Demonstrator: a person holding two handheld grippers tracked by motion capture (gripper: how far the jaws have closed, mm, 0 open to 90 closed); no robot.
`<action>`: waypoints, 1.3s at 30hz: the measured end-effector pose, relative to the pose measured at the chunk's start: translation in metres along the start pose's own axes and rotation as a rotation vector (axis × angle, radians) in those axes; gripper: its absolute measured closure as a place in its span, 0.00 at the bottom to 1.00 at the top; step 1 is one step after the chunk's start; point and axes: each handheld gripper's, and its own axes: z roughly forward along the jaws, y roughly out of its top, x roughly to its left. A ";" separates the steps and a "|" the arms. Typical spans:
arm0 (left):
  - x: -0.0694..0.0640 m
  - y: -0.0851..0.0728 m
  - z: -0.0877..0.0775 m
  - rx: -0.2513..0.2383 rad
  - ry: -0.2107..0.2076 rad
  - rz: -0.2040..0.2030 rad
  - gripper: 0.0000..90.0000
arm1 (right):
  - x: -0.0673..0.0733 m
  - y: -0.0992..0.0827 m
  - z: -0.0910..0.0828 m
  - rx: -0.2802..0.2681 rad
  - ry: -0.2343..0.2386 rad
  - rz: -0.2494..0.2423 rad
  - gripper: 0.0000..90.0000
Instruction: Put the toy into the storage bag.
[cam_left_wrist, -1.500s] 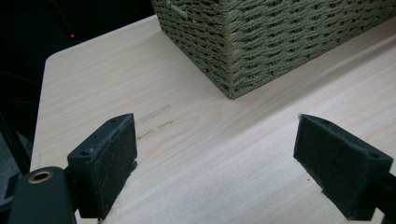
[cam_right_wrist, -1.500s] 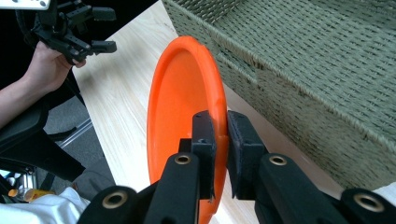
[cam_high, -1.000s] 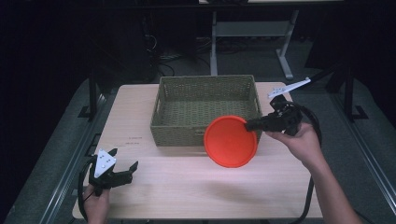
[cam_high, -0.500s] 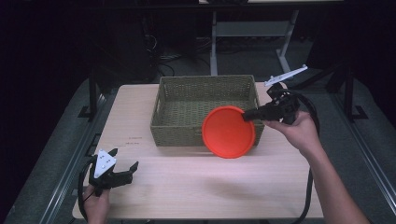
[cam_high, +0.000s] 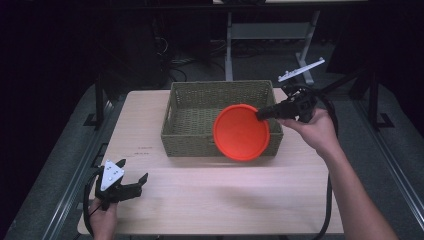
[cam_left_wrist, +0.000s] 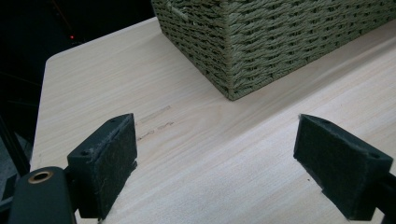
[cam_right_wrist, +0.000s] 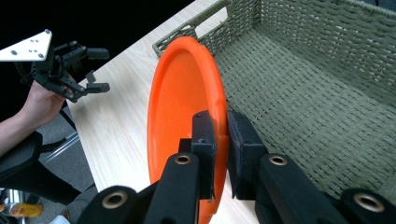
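While the left hand-held gripper (cam_high: 131, 187) rests released on the desk (cam_high: 240, 200), the right hand-held gripper (cam_high: 262, 114) pinches the orange plate (cam_high: 241, 132) by its rim, tilted on edge over the wicker basket's (cam_high: 220, 90) near wall, likely to lower it inside.

- The plate (cam_high: 241, 132) you hold is plain orange.
- Your basket (cam_high: 192, 107) is olive green, woven throughout.
- Your table (cam_high: 210, 195) shows pale wood grain.
- Your jaw pads (cam_left_wrist: 105, 161) are black.
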 end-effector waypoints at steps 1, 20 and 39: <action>0.000 0.000 0.000 -0.003 0.000 -0.005 0.14 | -0.001 0.003 -0.001 -0.001 0.001 -0.003 0.91; 0.001 -0.001 -0.001 0.000 0.001 -0.003 0.14 | -0.009 0.028 0.002 -0.008 -0.019 0.012 0.91; 0.001 -0.001 -0.001 -0.001 -0.002 -0.005 0.14 | -0.033 0.042 0.010 -0.030 -0.056 0.071 0.91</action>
